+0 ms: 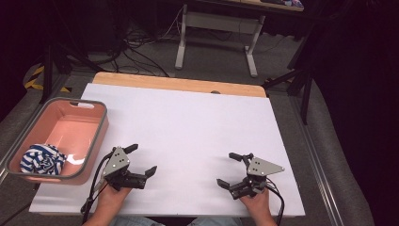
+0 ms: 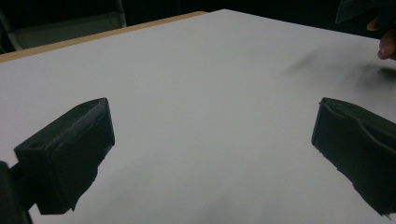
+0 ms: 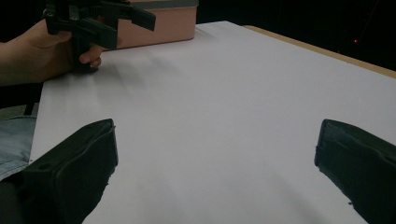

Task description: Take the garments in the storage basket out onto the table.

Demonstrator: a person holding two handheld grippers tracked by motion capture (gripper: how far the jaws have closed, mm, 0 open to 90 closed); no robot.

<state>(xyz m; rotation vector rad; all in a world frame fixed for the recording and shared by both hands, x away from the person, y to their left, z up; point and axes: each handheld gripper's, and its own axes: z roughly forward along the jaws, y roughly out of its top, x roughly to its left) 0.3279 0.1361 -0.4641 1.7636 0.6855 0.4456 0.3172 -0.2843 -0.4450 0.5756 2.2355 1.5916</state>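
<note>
The white table [image 1: 188, 127] lies bare ahead of both tools. Left of the left gripper [image 1: 141, 160] sits the pink bin [image 1: 89, 141], long axis running away from the person, striped cloth [image 1: 43, 159] bundled in its near end. The right gripper [image 1: 230, 169], like the left, has its jaws spread wide, empty.

black grippers [image 1: 141, 160], grey triangular plates

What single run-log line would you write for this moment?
left gripper: jaws open, empty | right gripper: jaws open, empty | striped cloth: in pink bin | white table: both grippers over it
</note>
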